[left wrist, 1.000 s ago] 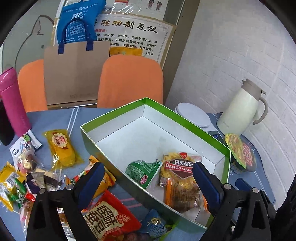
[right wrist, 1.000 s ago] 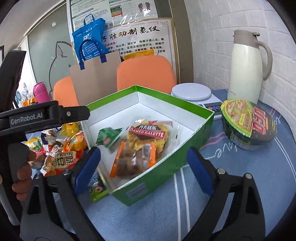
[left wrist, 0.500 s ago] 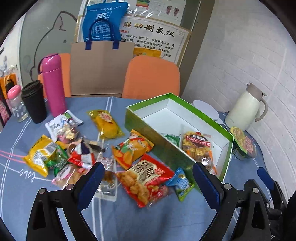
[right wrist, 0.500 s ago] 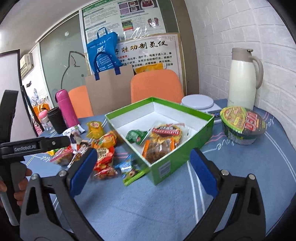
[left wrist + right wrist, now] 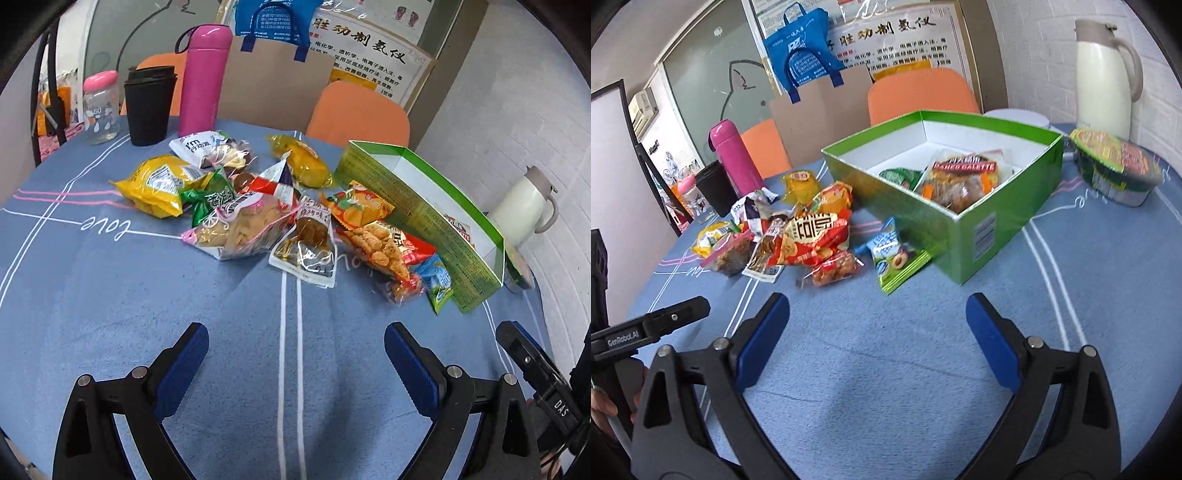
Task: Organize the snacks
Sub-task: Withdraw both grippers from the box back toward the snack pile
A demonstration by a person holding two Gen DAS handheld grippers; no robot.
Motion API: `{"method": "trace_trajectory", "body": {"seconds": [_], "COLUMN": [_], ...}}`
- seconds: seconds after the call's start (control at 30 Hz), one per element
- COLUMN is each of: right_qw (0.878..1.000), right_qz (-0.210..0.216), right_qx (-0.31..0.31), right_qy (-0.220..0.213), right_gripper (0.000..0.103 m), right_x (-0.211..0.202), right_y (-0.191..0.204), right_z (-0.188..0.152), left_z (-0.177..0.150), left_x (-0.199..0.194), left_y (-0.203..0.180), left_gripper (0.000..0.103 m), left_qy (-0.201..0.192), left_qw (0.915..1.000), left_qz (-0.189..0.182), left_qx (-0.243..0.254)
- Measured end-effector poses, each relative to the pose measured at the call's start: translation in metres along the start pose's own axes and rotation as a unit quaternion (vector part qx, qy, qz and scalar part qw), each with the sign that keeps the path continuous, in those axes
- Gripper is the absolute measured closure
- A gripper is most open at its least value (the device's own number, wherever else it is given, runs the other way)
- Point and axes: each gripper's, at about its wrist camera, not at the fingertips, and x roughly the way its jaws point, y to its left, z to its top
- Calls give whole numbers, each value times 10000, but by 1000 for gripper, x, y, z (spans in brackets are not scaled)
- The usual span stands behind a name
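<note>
We hold our left gripper (image 5: 295, 345) and right gripper (image 5: 877, 315) low and level, jaws spread wide and empty (blue pads (image 5: 991, 338) facing inward), a hand (image 5: 602, 404) gripping the left handle.

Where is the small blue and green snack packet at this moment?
In the right wrist view the blue and green snack packet lies on the blue tablecloth, against the near left wall of the green box, just right of the red snack bag.

bright, even light | soft shadows | fisheye edges dark, warped
</note>
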Motion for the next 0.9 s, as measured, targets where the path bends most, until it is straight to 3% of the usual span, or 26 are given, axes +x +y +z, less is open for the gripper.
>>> {"method": "trace_trajectory", "body": {"seconds": [0.33, 0.6, 0.9], "right_qw": [9974, 9952, 9935], "right_qz": [-92, -308, -599], "right_qx": [642, 894, 938], "right_qy": [317, 267, 240], "right_gripper": [21, 32, 34], "right_x": [26, 41, 66], "right_y": [-11, -8, -1], "right_z": [3, 19, 29], "left_z": [-5, -4, 6], "left_x": [-7, -7, 1], "left_y": [14, 21, 19], "left_gripper": [5, 5, 10], "left_qy": [-169, -161, -144], "left_qw": [9998, 9996, 9989], "left_qz": [-76, -200, -295], "left_qx": [90, 151, 327]}}
